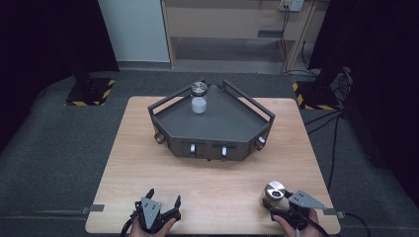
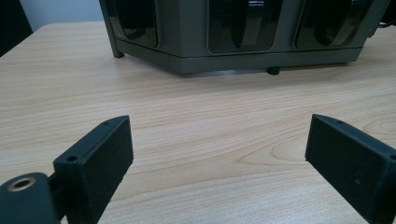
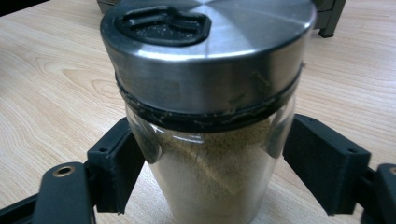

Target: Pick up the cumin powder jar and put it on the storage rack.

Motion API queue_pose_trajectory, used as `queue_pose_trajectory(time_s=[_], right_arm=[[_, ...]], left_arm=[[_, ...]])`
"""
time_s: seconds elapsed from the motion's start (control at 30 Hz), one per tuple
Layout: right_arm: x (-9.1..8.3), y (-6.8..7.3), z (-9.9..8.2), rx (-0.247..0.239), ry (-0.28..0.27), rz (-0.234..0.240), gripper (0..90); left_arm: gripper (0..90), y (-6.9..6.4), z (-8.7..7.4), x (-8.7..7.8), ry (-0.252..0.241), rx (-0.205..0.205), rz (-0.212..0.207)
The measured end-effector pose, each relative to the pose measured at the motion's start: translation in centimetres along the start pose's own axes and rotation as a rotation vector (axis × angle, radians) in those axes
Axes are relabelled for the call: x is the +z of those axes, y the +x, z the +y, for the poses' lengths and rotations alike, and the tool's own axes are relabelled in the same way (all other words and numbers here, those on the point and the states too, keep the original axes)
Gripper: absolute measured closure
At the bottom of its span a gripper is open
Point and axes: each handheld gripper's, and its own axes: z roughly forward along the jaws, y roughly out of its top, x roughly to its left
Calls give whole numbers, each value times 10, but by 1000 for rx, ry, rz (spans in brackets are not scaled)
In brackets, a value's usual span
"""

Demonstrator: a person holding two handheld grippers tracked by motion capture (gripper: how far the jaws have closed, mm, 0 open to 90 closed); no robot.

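From the high view, my right gripper [image 1: 277,201] has the spice jar [image 1: 273,194] at the worktop's [image 1: 212,182] near right corner. Left gripper view: my fingers [image 2: 95,163] sit released, rack [image 2: 233,35] ahead. Right gripper view: fingers [image 3: 116,163] are grasping the jar's glass, standing upright.

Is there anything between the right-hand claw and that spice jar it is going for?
No. The spice jar already stands between the right gripper jaws, which sit against its glass sides, on the bare table. Nothing visible lies between them.
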Motion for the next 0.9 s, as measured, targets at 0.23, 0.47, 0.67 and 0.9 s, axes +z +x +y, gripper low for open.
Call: queue_pose_trajectory(time_s=[0.23,0.47,0.67,0.9], right_arm=[[3,1,-1,-16,-3,6,292],[3,5,3,-60,5,-9,306],[3,6,9,-77,24,-9,310],[3,4,12,-83,27,4,311]], left_arm=[[68,0,0,0,1,-2,0],[68,0,-1,1,6,-3,-5],[68,-1,-1,1,10,-4,-12],[68,0,-1,1,10,-4,-13]])
